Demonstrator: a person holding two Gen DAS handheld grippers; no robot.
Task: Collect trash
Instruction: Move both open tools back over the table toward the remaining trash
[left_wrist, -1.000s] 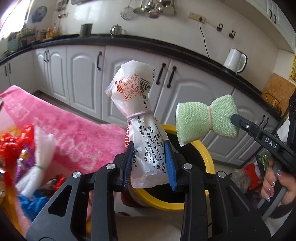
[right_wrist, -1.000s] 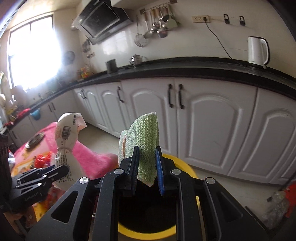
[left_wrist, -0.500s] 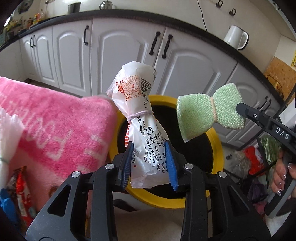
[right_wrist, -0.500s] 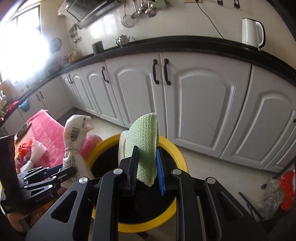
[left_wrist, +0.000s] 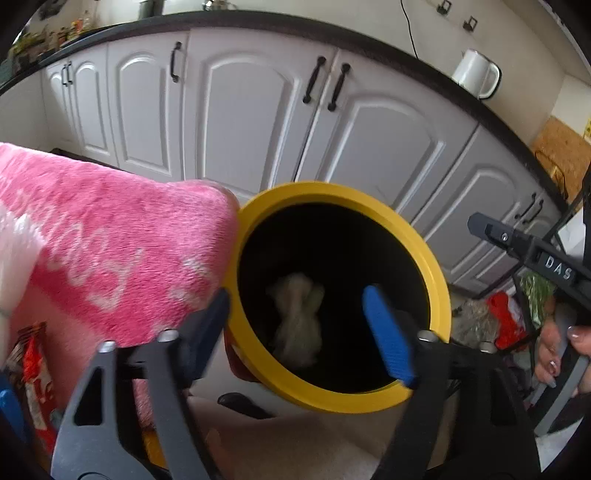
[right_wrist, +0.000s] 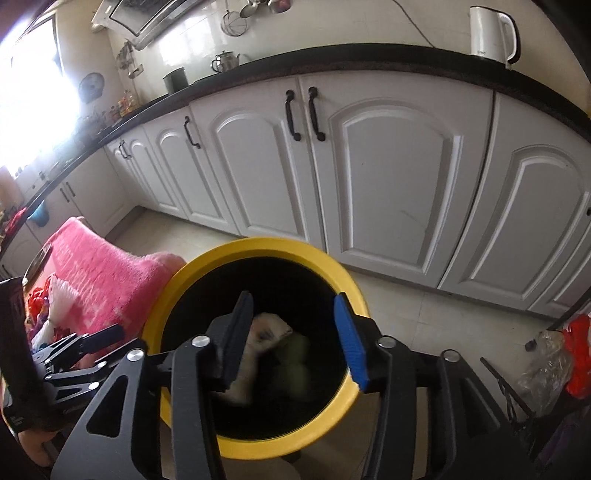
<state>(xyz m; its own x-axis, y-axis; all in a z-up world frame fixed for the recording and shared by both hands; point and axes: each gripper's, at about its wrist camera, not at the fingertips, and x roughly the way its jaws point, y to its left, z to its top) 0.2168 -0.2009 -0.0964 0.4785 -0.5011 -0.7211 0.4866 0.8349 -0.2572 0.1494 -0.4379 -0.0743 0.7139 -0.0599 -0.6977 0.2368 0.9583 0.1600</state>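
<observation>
From the left wrist: left gripper (left_wrist: 299, 314) over the mouth of the yellow-rimmed bin (left_wrist: 424, 258), jaws spreading wide, nothing pinched between them. Down inside the bin's black hollow, a pale knotted plastic bag (left_wrist: 297, 328), blurred, cinched at the middle, bulging above and below the knot, touching neither finger. Against the bin's left rim, a fluffy pink towel (left_wrist: 110, 251) with white lettering. At the bin's right, the tip of the right gripper (left_wrist: 480, 225), a black bar marked DAS, gripped by a hand (left_wrist: 557, 347) with painted nails. Beyond the bin, white cabinet doors (left_wrist: 240, 110) and a white kettle (left_wrist: 476, 79) on the dark counter.

From the right wrist: right gripper (right_wrist: 293, 332) also over the bin (right_wrist: 170, 295), jaws opening, gap bare. Below them inside the bin, the pale bag (right_wrist: 266, 332), printed, and just beside it a soft green bundle (right_wrist: 299, 354), both blurred and dim. Left of the bin, the pink towel (right_wrist: 99, 266) and the black fingers of the left gripper (right_wrist: 96, 345).
</observation>
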